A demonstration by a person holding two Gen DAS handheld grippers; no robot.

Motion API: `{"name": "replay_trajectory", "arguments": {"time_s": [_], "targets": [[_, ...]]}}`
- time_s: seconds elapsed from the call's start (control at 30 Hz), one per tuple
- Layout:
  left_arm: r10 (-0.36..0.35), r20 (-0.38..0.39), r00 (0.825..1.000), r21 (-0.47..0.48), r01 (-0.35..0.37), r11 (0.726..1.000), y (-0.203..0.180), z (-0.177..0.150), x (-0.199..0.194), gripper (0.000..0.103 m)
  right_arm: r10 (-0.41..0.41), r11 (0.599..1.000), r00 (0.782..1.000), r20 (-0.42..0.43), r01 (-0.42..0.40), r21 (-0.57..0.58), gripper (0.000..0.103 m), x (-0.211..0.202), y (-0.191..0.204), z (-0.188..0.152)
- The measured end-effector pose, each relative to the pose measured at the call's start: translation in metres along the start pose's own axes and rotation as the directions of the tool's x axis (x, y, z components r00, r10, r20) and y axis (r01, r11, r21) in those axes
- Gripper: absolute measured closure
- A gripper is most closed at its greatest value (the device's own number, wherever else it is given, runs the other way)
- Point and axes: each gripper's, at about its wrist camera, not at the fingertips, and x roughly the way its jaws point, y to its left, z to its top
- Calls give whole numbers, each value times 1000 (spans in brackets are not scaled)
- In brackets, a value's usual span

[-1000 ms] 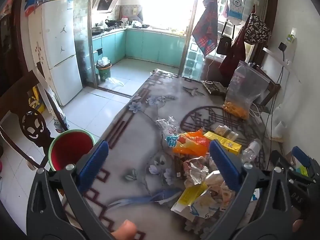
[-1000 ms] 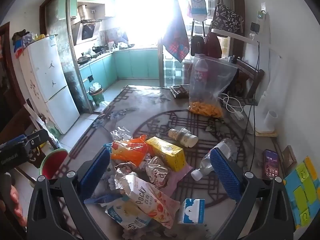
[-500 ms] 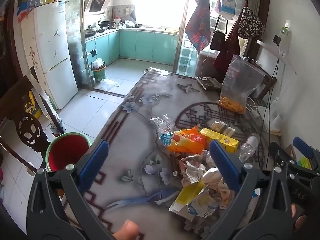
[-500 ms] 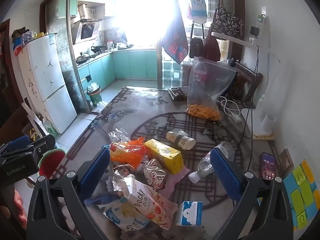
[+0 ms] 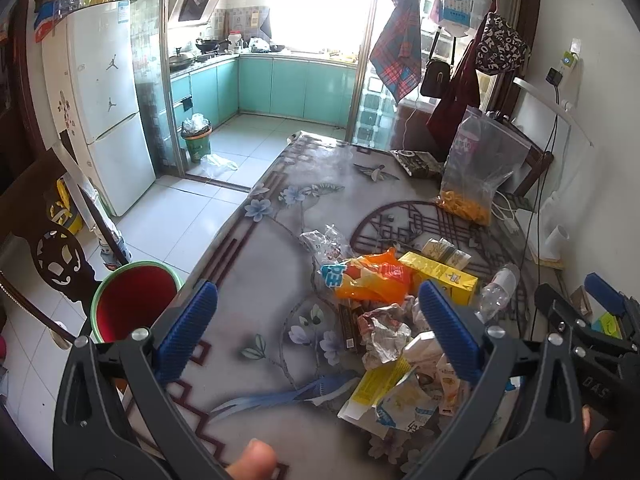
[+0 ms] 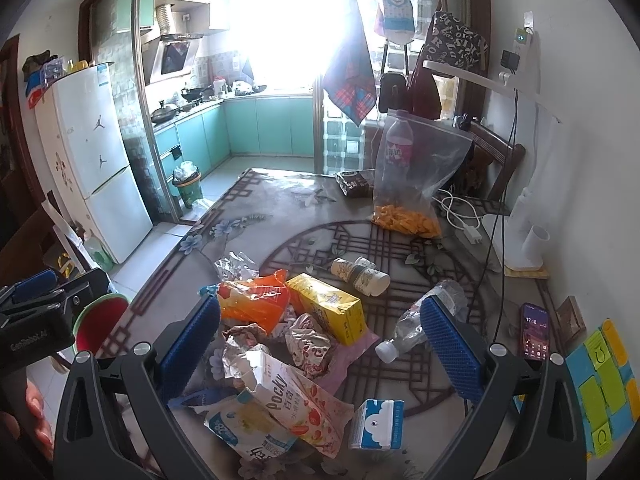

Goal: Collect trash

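Note:
A heap of trash lies on the patterned table: an orange wrapper (image 6: 256, 302), a yellow carton (image 6: 326, 306), crumpled foil (image 6: 308, 344), a Pocky box (image 6: 292, 396), a small blue-and-white carton (image 6: 378, 424), stacked paper cups (image 6: 360, 274) and a clear plastic bottle (image 6: 424, 320). My right gripper (image 6: 318, 346) hangs open above the heap. My left gripper (image 5: 318, 334) is open too, over the table left of the same orange wrapper (image 5: 368, 276) and yellow carton (image 5: 440, 276). A red bin with a green rim (image 5: 134, 304) stands on the floor beside the table.
A zip bag with orange snacks (image 6: 412, 184) stands at the table's far side, near a white cable and charger (image 6: 466, 226). A phone (image 6: 534, 336) lies at the right edge. A dark carved chair (image 5: 44, 256) is by the bin; a fridge (image 5: 104, 104) stands beyond.
Both grippers have drifted slightly, so each view has shifted a little. Both stay open and the trash has not moved.

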Motion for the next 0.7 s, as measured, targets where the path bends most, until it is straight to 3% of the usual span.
{"name": "replay_trajectory", "arguments": {"time_s": [0.7], "targets": [[-6, -11, 1000, 2, 6, 1000, -4, -2, 2, 4, -11, 1000, 1000, -11, 11, -13, 7, 1, 2, 1]]}}
